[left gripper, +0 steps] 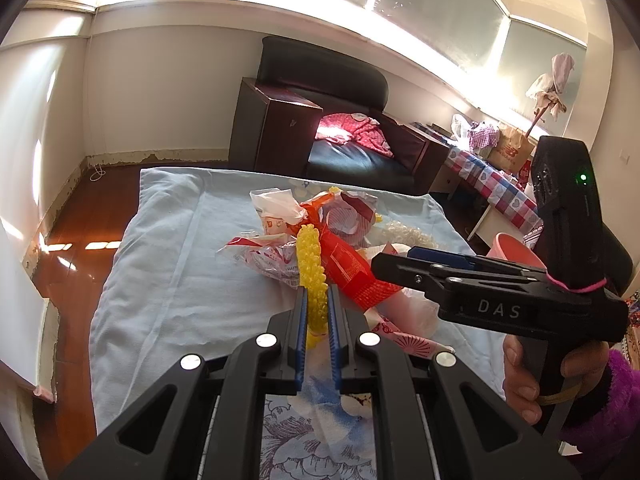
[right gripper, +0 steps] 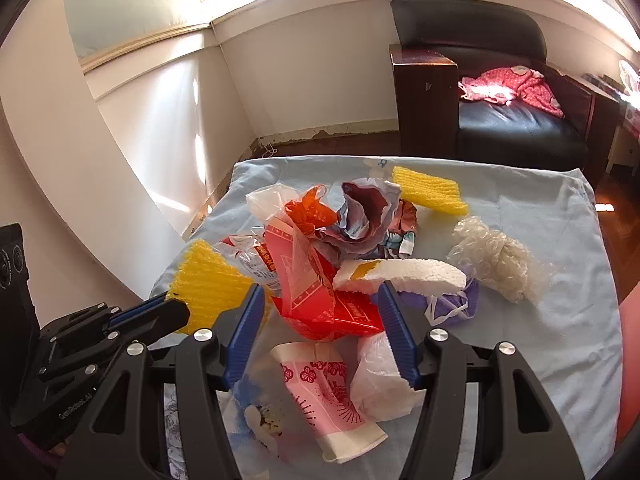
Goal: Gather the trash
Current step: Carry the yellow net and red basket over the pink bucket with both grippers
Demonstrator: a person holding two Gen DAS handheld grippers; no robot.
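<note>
A pile of trash lies on the light blue bed sheet (right gripper: 560,340): a red wrapper (right gripper: 332,312), a white foam piece (right gripper: 404,276), clear bubble wrap (right gripper: 496,264), a yellow foam net (right gripper: 428,192), a purple mask (right gripper: 452,304) and a pink-and-white paper bag (right gripper: 328,392). My left gripper (left gripper: 318,296) is shut on another yellow foam net (left gripper: 312,276), held upright at the pile's near left. My right gripper (right gripper: 320,296) hangs open over the pile, the red wrapper below its jaws and the white foam by its right fingertip. In the left wrist view the right gripper (left gripper: 396,260) reaches in from the right.
A pink bin (left gripper: 516,248) stands beside the bed on the right. Beyond the bed are a black armchair (left gripper: 320,72) with a pink garment (left gripper: 356,132), a dark wooden cabinet (left gripper: 276,128) and glossy wood floor (left gripper: 76,224). A hand in a purple fluffy sleeve (left gripper: 616,396) holds the right gripper.
</note>
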